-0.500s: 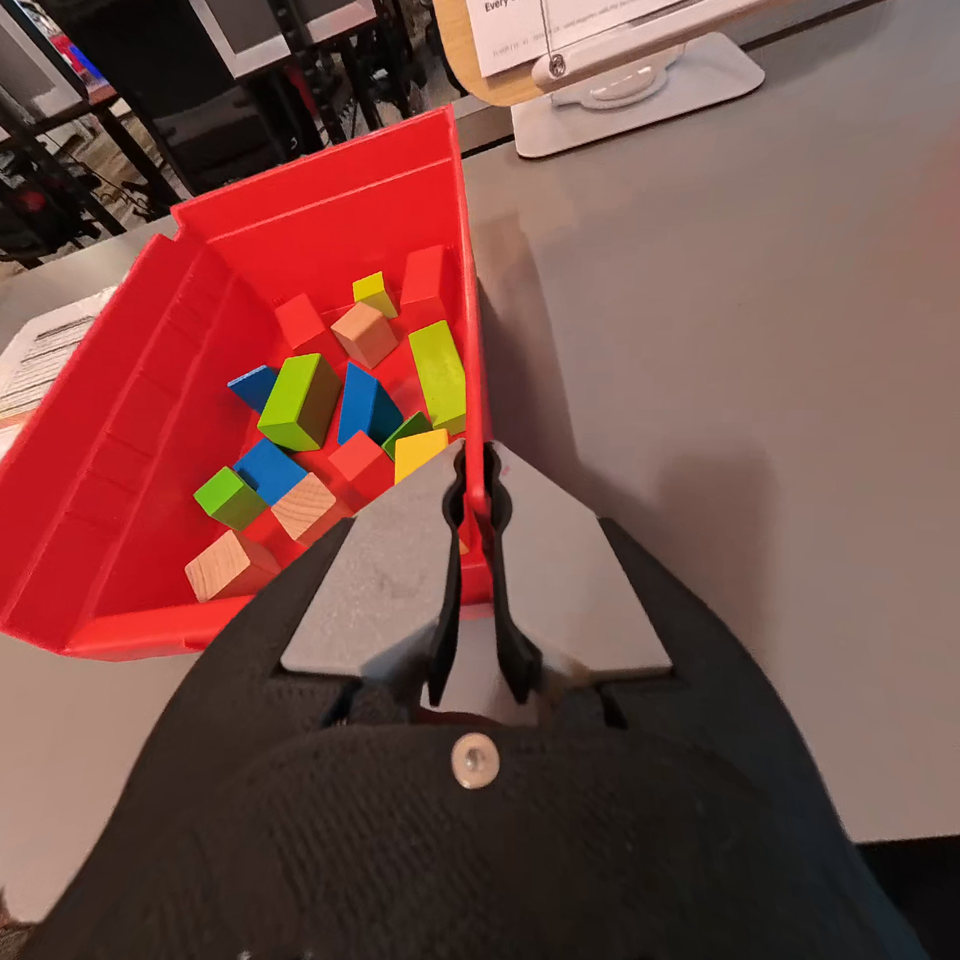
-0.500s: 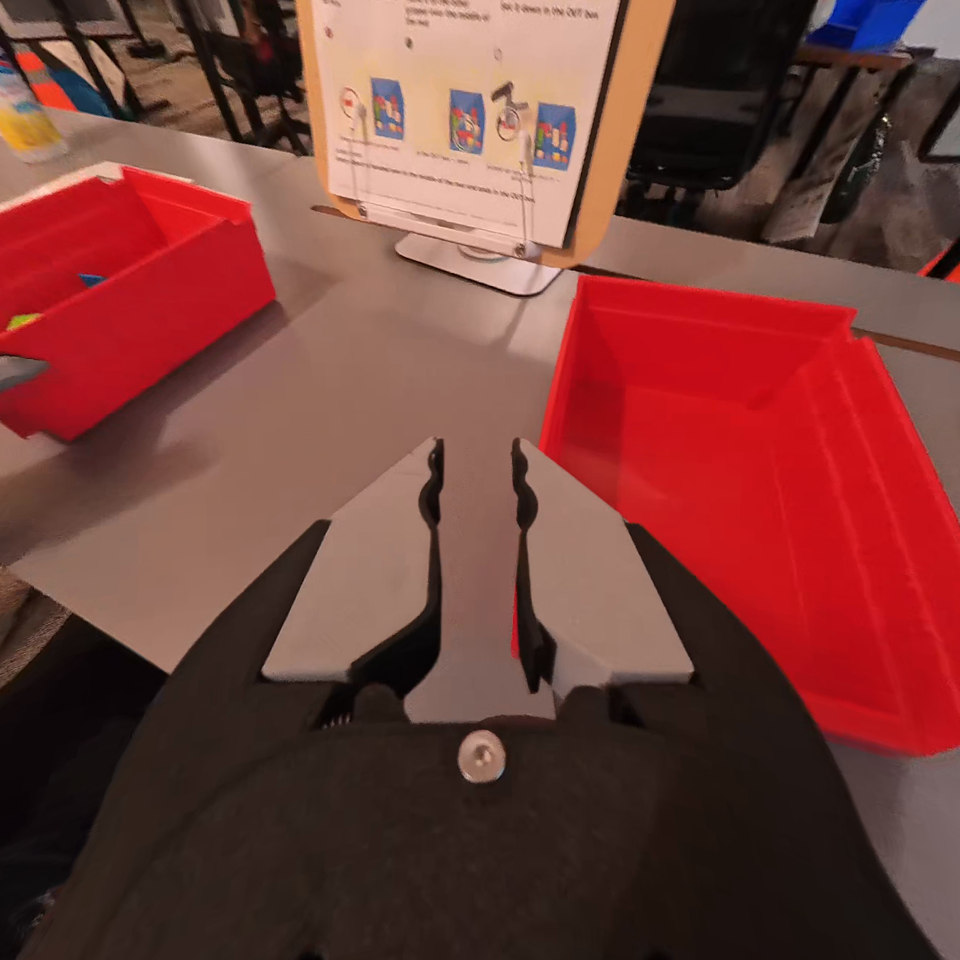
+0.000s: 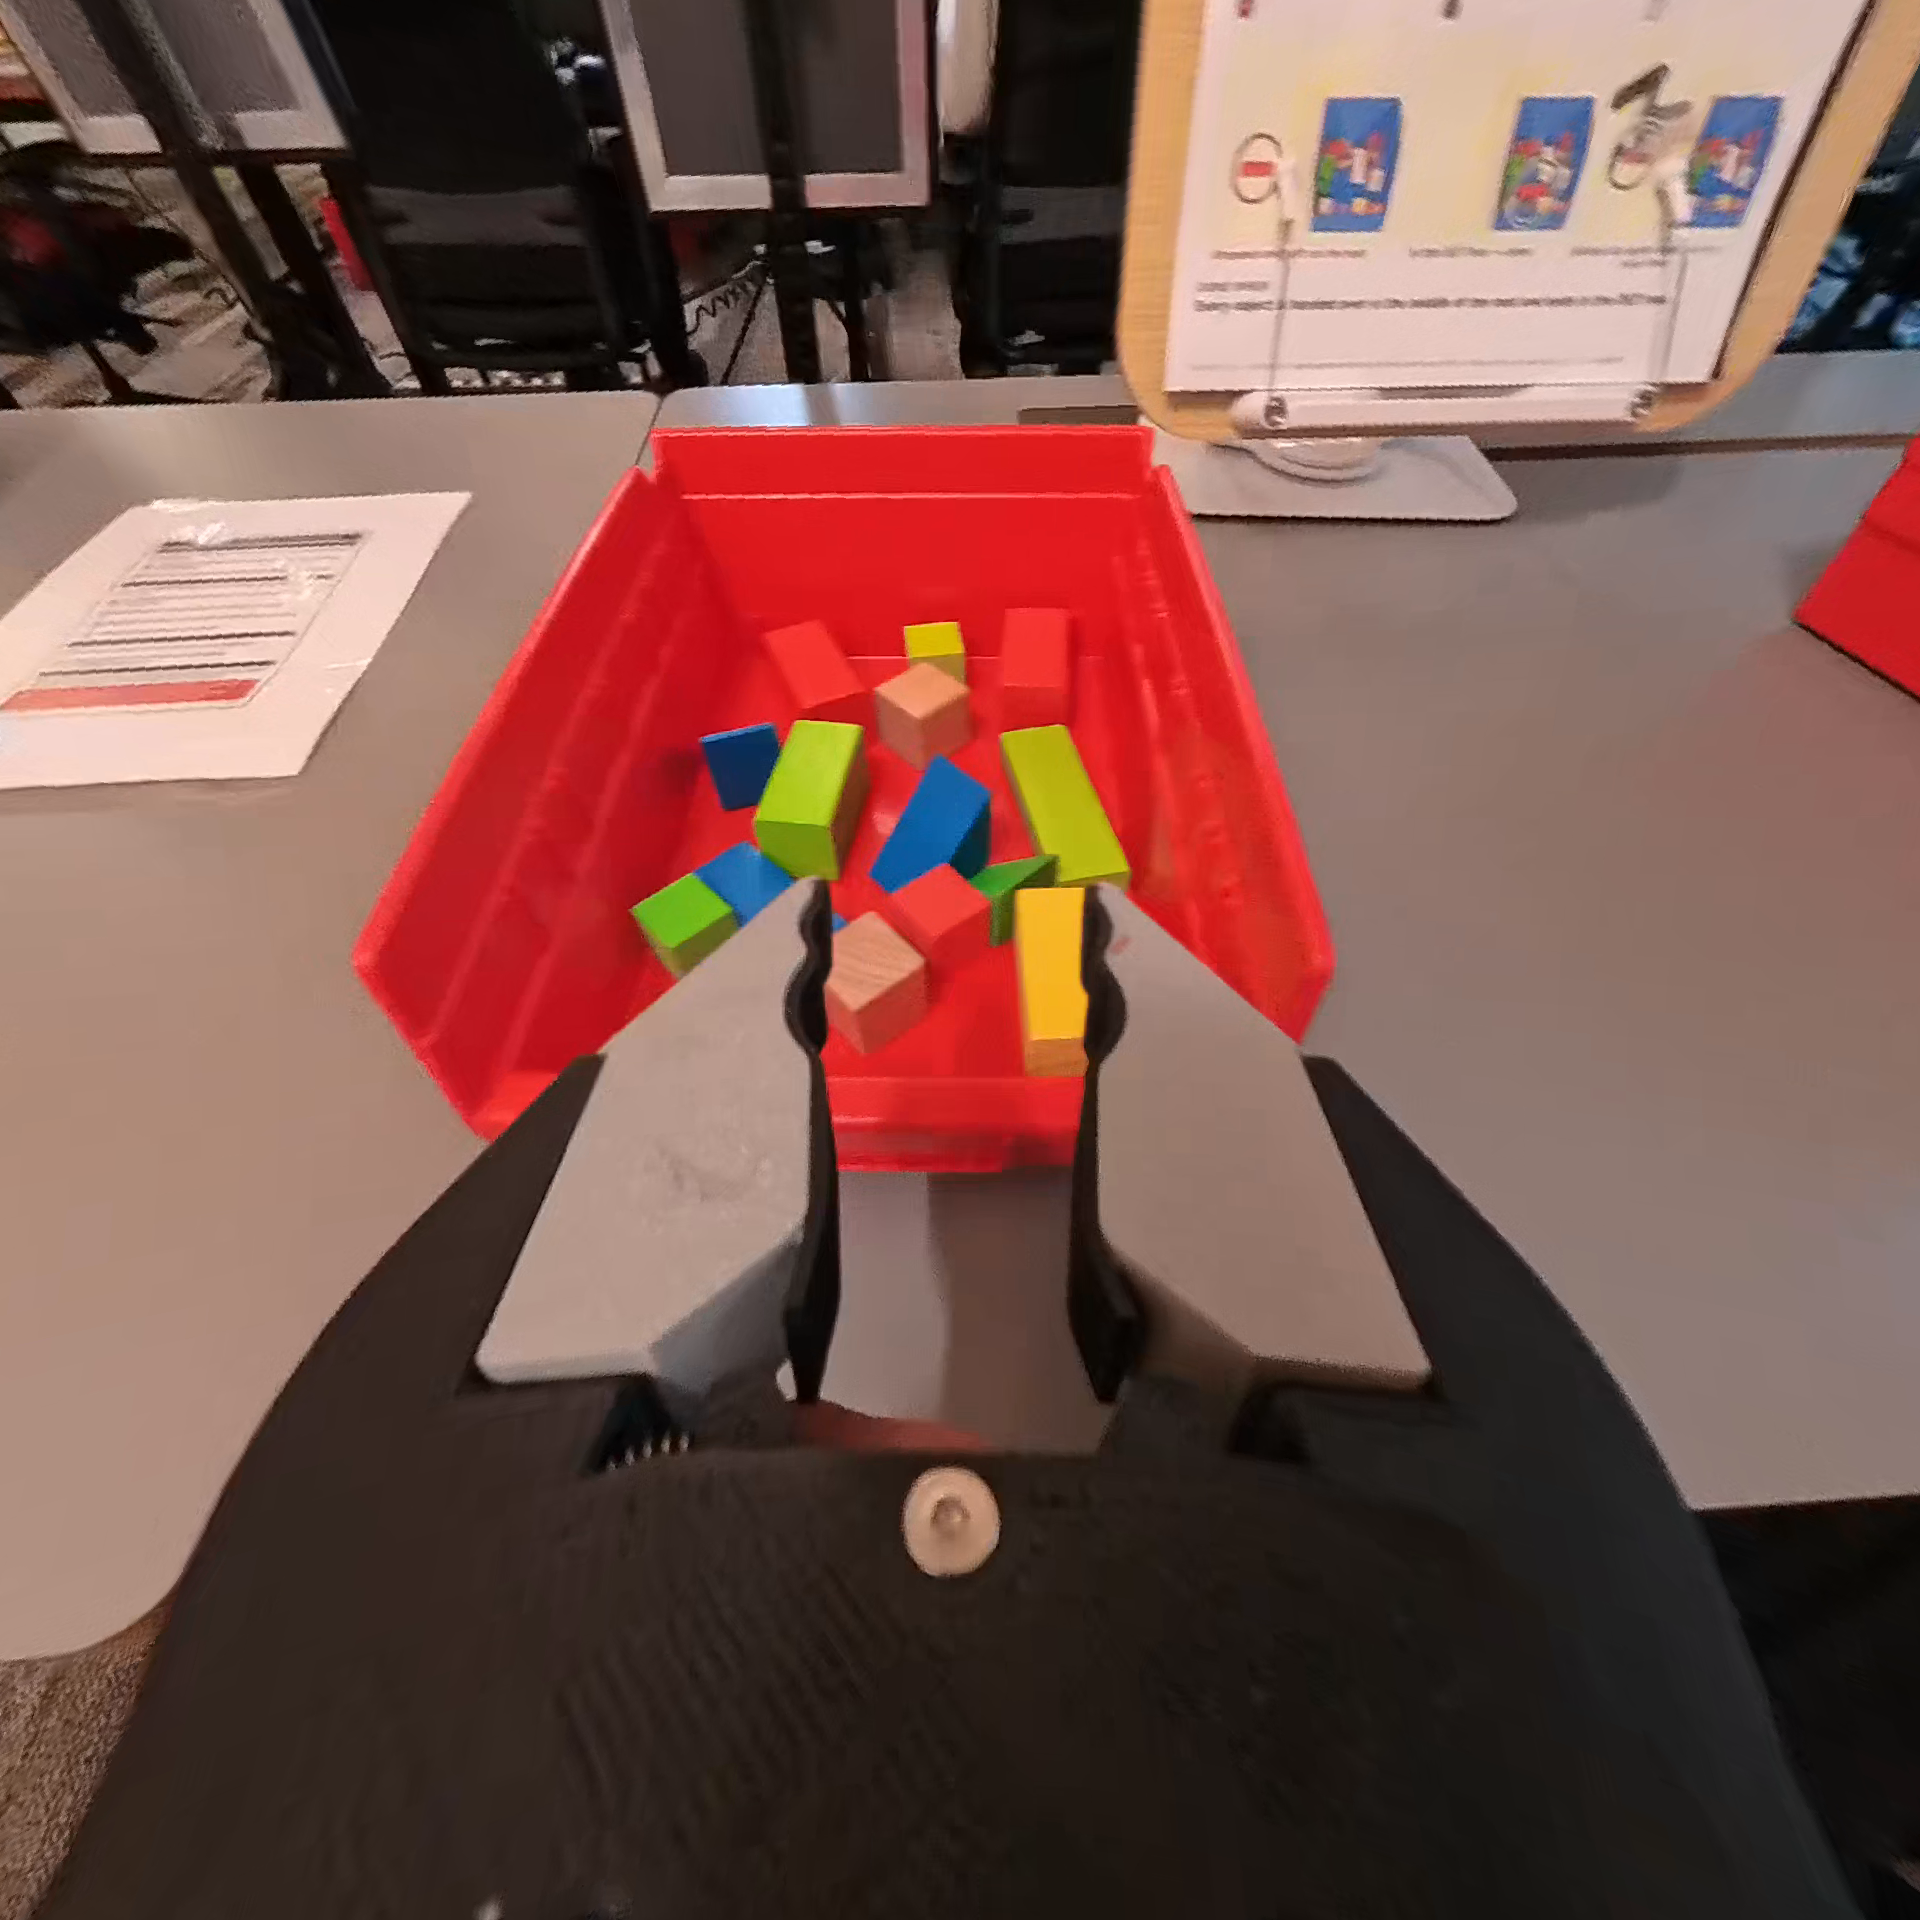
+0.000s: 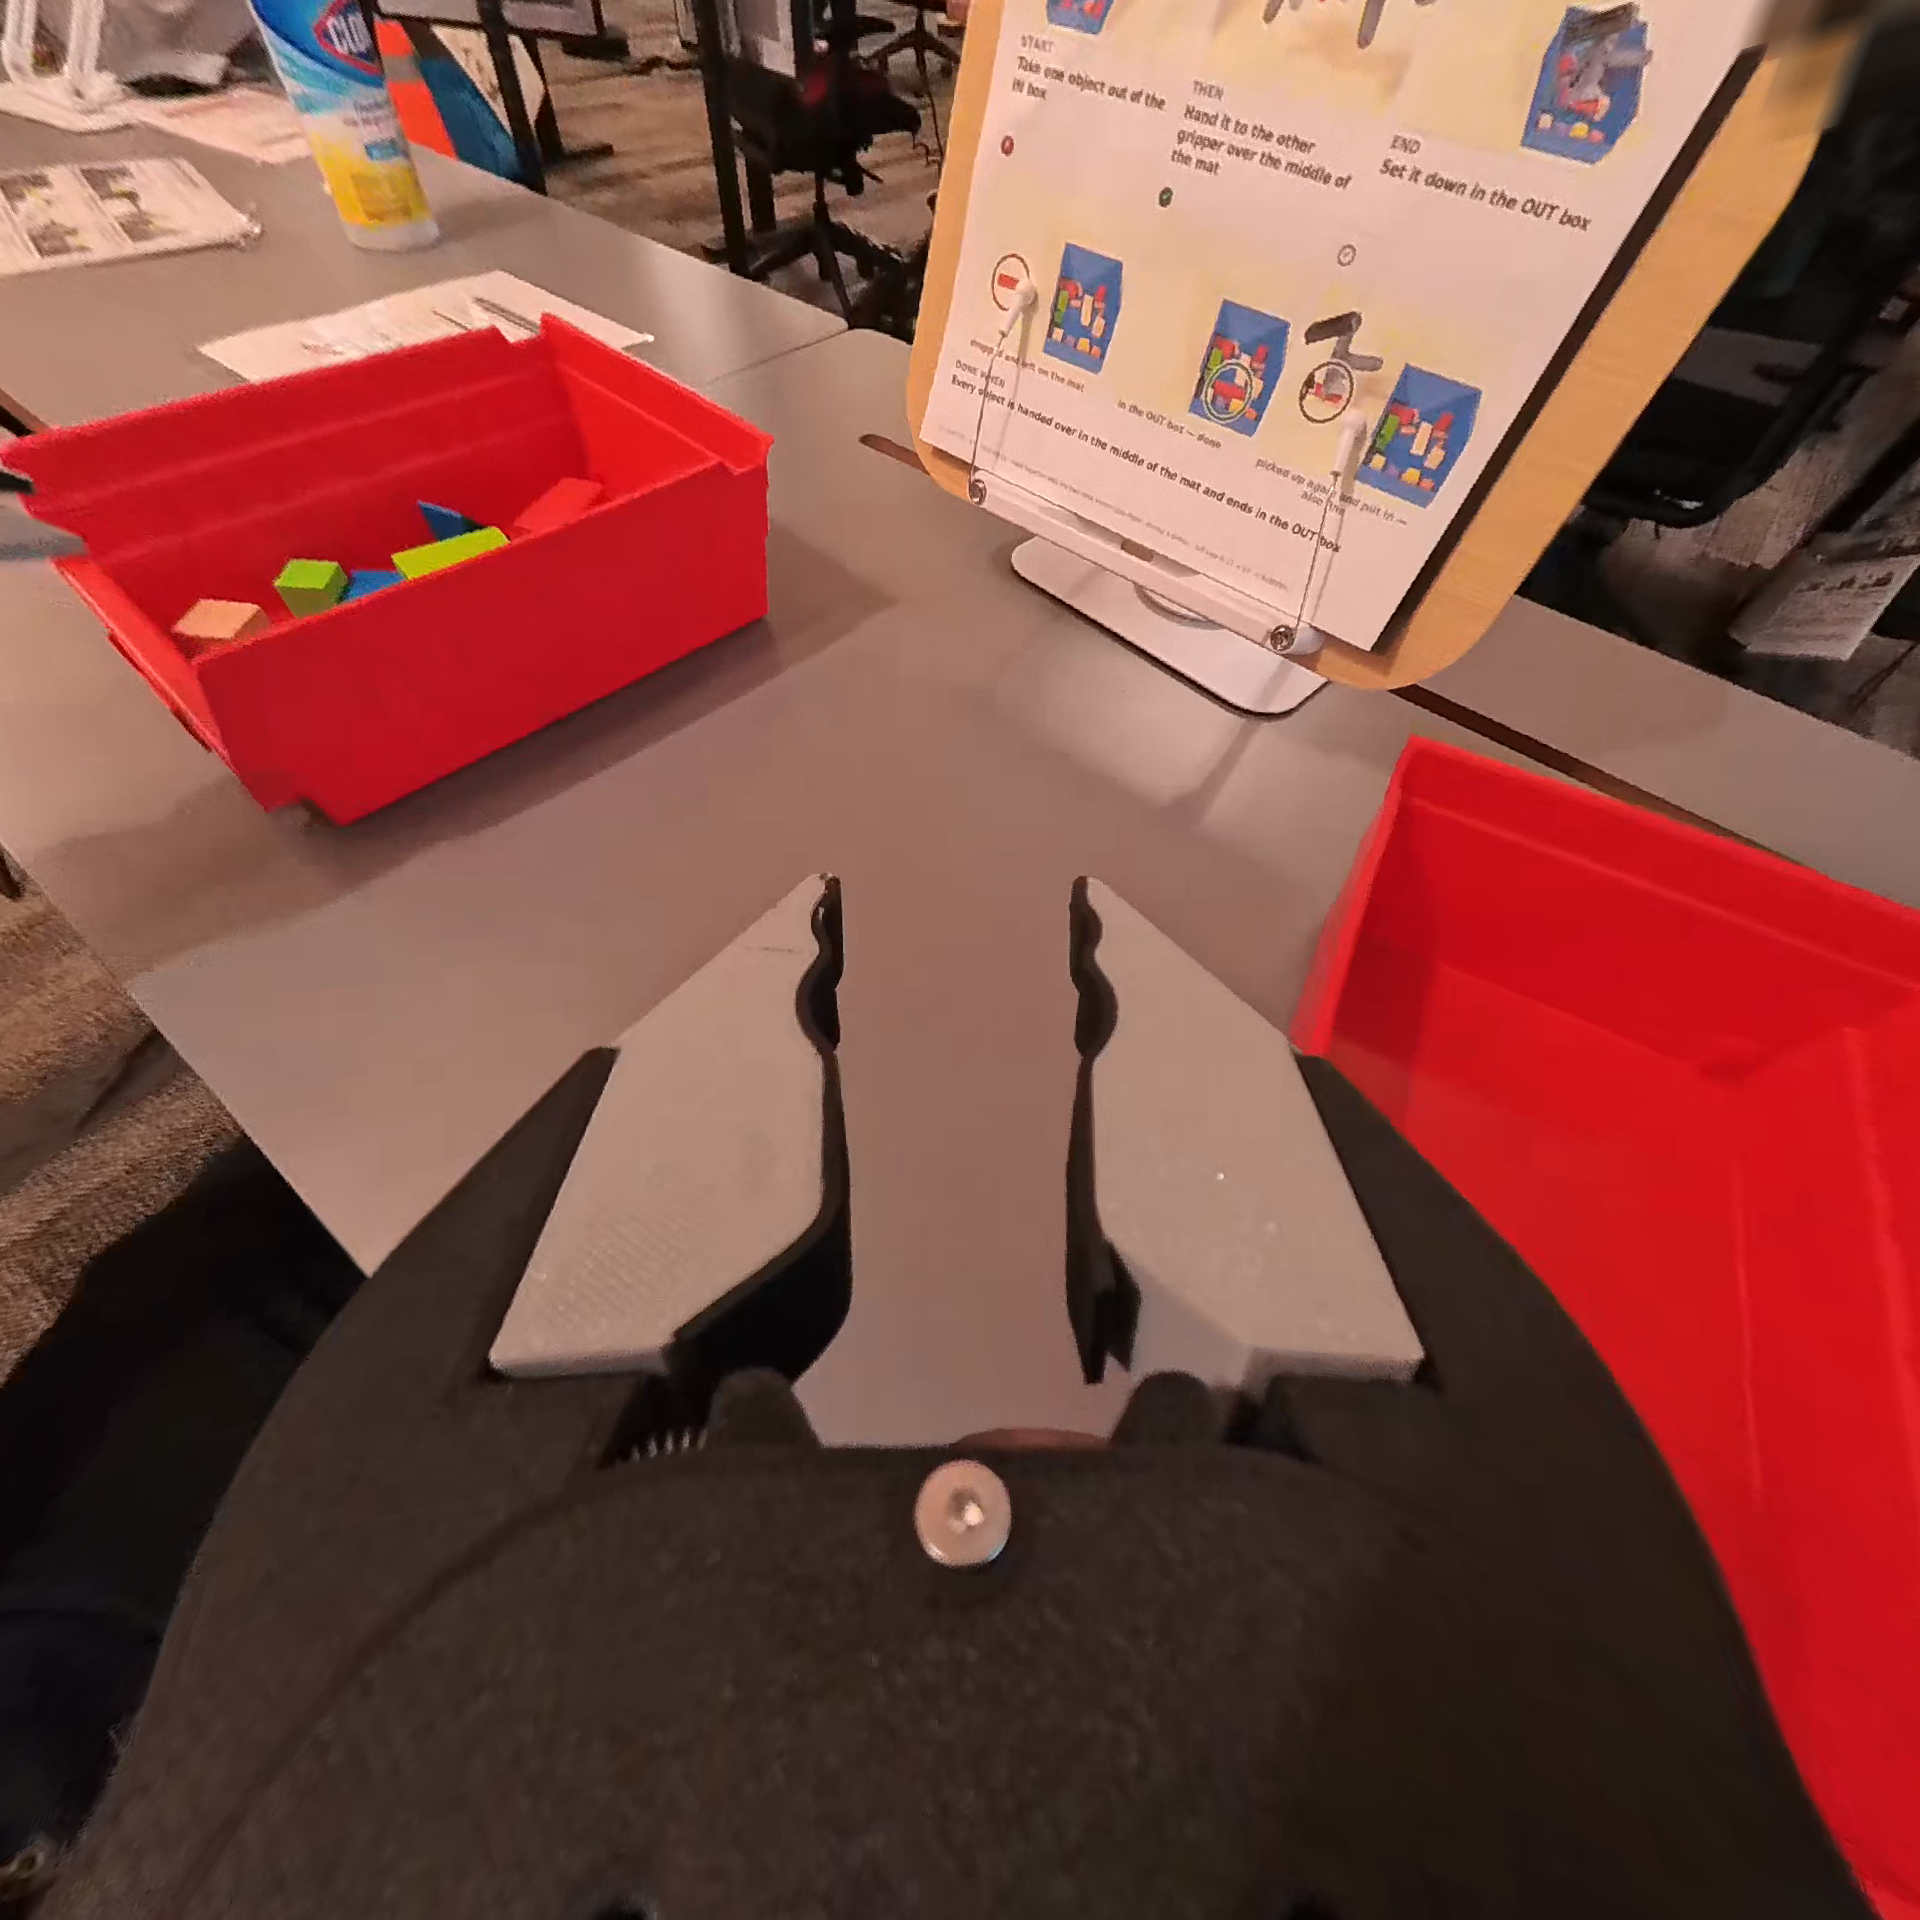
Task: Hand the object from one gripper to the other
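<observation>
A red bin [image 3: 540,862] holds several coloured wooden blocks, among them a yellow block [image 3: 1049,966], a plain wooden cube [image 3: 876,982] and a blue wedge [image 3: 935,821]. My left gripper [image 3: 951,914] is open and empty above the bin's near end, its tips either side of the cube and the yellow block. The same bin [image 4: 499,665] shows at the left of the right wrist view. My right gripper [image 4: 951,894] is open and empty over the grey table. An empty red bin [image 4: 1621,1091] lies to its right.
An instruction board on a white stand [image 4: 1299,312] stands at the back of the grey table [image 4: 935,758]. A printed sheet [image 3: 197,634] lies left of the block bin. A wipes canister [image 4: 348,114] stands far left. Chairs and desks stand beyond. About 40 centimeters separates my left fingertips from my right.
My left gripper has opened from nearly shut and swung from the bin's right wall to face over its near end. My right gripper has opened wider and its view has shifted.
</observation>
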Motion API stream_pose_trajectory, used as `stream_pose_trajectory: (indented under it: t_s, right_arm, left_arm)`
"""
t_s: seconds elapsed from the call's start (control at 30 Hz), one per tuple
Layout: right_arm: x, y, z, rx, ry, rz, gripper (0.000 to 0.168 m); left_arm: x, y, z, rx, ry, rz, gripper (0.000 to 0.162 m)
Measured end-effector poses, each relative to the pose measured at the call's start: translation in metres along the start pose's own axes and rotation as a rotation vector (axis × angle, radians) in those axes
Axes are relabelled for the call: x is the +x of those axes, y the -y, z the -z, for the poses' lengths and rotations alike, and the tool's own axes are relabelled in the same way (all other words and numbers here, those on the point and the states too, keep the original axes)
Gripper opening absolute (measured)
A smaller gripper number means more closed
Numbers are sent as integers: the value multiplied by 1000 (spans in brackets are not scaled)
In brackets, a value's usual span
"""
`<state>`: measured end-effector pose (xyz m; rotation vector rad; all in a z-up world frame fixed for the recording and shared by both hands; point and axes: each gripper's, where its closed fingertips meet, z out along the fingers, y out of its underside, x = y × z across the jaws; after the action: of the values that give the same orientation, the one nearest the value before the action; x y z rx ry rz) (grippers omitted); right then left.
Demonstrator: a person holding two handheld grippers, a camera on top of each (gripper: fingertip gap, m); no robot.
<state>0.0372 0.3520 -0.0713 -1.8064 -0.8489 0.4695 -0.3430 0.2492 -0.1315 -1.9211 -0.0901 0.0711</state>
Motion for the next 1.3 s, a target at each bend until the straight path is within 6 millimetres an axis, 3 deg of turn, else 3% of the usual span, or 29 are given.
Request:
stream_pose_trajectory:
  t_s: [0.13,0.47,0.67,0.73,0.93,1.1,1.2,1.3]
  right_arm:
    - [4,8,1,4,-4,38,41]
    - [9,-4,8,-19,18,56,40]
    - [18,-7,16,-16,10,45,40]
    - [20,-6,18,-5,11,36,40]
    - [17,-10,14,-13,45,33,40]
    - [7,-14,7,-24,133,2,40]
    - [-6,-15,4,-23,198,-11,40]
    - [-27,-12,2,-9,286,-19,40]
  left_arm:
    - [-26,-4,-17,-49,32,5,45]
    - [-59,-28,-126,-474,5,-122,43]
    - [-58,-68,-164,-715,-42,-109,44]
    - [-57,-68,-172,-717,-53,-97,32]
    - [-63,-58,-177,-677,2,-194,32]
    - [-53,-12,-160,-440,65,-322,32]
    - [-31,23,-133,-256,92,-408,32]
    - [13,58,-95,-30,69,-491,32]
